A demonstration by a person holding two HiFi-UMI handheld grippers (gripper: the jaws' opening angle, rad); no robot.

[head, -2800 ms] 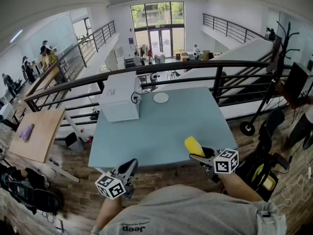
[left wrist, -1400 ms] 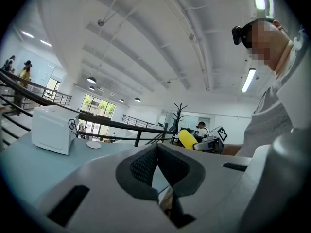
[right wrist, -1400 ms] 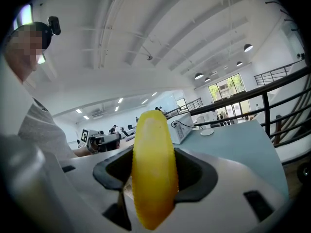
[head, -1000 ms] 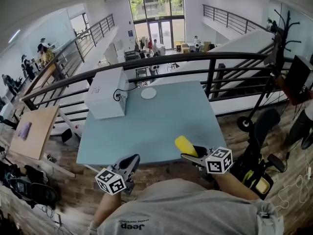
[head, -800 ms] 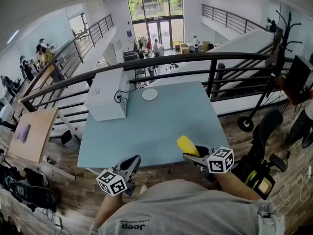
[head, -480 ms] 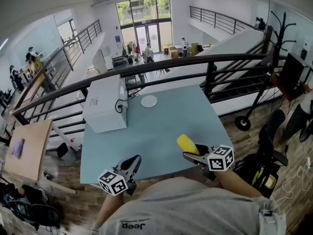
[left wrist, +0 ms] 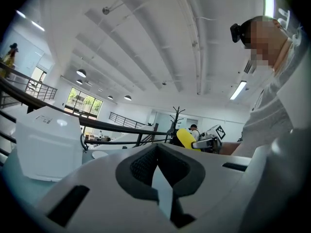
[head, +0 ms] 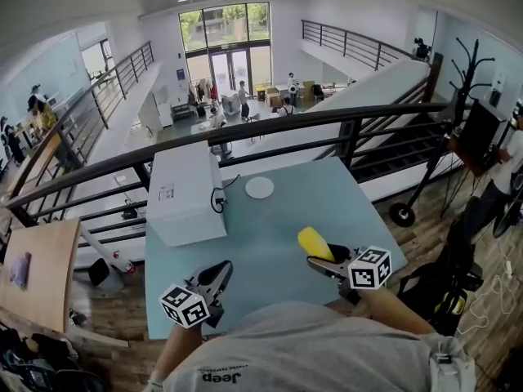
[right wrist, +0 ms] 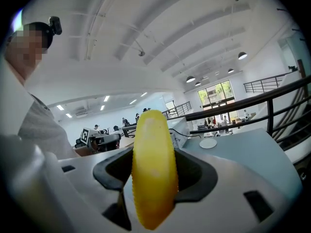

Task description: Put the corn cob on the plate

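A yellow corn cob (head: 315, 243) stands up out of my right gripper (head: 321, 257), which is shut on it over the near right part of the pale blue table (head: 270, 227). In the right gripper view the corn cob (right wrist: 151, 169) fills the space between the jaws of the right gripper (right wrist: 153, 181). A small white plate (head: 260, 188) lies at the table's far side, and the plate (right wrist: 208, 143) shows small and distant beyond the cob. My left gripper (head: 217, 274) hovers at the near left edge, shut and empty. In the left gripper view the left gripper (left wrist: 158, 171) has its pads together.
A white box (head: 186, 193) with a black cable stands on the table's far left, beside the plate. A black railing (head: 286, 125) runs right behind the table. A coat stand (head: 458, 96) and a chair (head: 445, 280) are at the right, and a wooden table (head: 29, 272) at the left.
Both grippers and the camera have moved forward. The table has come nearer, and the grippers now hang over its near edge instead of over the floor. The cob stays gripped.
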